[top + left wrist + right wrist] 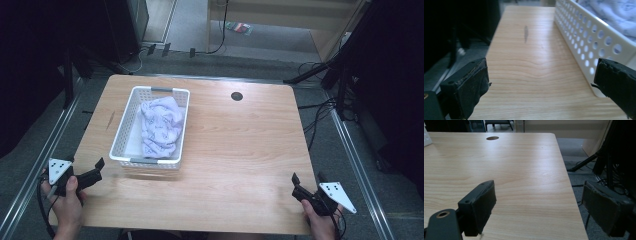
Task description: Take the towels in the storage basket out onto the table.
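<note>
In the high view my left tool [86, 164] sits at the lower left of the frame, over the near left corner of the counter [240, 150], gripped in my left hand [67, 202]. Its jaws are spread wide with nothing between them. In the left gripper view the same tool [540, 82] shows one black jaw at the lower left and the other at the lower right, with bare wood grain between them.

The white basket [150, 127] stands left of centre in the high view, with its long sides running away from me. A crumpled pale cloth [161, 126] with a faint dark print lies inside it, bunched toward the right wall and the far end. The basket's near end is just beside my left tool but apart from it. In the left gripper view the basket's perforated wall [589, 37] runs along the upper right of the frame, and the cloth [614, 15] shows above its rim.

My right tool [307, 180] is at the lower right of the high view, at the near right edge of the counter, held in my right hand [320, 220]. Its jaws are spread too, and empty. In the right gripper view, that tool [537, 205] points across bare counter toward a small dark round hole [492, 138] at the upper left.
</note>
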Motion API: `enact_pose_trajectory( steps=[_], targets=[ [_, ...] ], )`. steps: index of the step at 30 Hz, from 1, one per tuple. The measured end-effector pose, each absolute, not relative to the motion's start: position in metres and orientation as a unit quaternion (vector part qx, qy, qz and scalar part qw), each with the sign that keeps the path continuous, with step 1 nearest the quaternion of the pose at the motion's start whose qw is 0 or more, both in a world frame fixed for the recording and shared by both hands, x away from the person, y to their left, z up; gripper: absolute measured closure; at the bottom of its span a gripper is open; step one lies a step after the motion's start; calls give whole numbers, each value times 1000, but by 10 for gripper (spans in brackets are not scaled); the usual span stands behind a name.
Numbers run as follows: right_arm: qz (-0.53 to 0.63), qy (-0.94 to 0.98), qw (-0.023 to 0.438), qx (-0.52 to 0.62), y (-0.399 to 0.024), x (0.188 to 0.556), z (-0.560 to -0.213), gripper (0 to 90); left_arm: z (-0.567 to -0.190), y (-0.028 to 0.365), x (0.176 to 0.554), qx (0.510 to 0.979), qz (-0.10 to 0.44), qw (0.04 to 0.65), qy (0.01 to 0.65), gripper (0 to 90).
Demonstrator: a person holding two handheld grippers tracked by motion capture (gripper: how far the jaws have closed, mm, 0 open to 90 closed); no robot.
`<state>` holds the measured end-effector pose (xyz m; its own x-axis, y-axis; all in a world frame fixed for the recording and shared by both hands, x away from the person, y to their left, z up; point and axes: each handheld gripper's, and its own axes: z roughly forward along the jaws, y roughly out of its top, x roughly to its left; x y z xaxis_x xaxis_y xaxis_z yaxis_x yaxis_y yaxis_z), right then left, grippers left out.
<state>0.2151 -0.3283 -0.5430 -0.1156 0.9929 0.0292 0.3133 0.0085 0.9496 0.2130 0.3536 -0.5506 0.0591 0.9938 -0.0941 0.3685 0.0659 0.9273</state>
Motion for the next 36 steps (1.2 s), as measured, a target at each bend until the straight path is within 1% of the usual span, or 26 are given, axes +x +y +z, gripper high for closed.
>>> enact_pose_trajectory(
  steps=[1, 3, 5, 8, 14, 16, 23, 25, 28, 30, 36],
  targets=[
    [446, 599, 381, 545, -327, 215, -543, 125, -551, 355, 213, 582, 352, 442, 585, 2],
    [444, 601, 385, 541, -327, 215, -544, 122, -550, 356, 212, 577, 355, 439, 590, 34],
    [435, 599, 395, 544, -325, 215, -544, 127, -550, 357, 211, 575, 357, 440, 591, 35],
    [432, 603, 398, 540, -323, 215, -544, 126, -547, 358, 209, 573, 358, 445, 588, 28],
    [435, 608, 387, 540, -323, 216, -545, 115, -541, 359, 205, 562, 357, 457, 590, 24],
    [436, 611, 384, 538, -323, 216, -545, 107, -537, 358, 203, 562, 363, 453, 589, 24],
    [432, 622, 382, 530, -320, 216, -546, 100, -519, 348, 200, 572, 368, 458, 572, 17],
    [434, 624, 377, 530, -320, 215, -546, 72, -512, 345, 200, 575, 364, 460, 570, 15],
    [435, 628, 367, 531, -320, 215, -545, 4, -503, 339, 202, 585, 362, 455, 565, 9],
    [435, 632, 360, 531, -320, 216, -545, 0, -499, 336, 204, 590, 353, 459, 563, 7],
    [430, 635, 363, 529, -318, 215, -545, 0, -487, 328, 211, 611, 332, 459, 553, 0]
  ],
)
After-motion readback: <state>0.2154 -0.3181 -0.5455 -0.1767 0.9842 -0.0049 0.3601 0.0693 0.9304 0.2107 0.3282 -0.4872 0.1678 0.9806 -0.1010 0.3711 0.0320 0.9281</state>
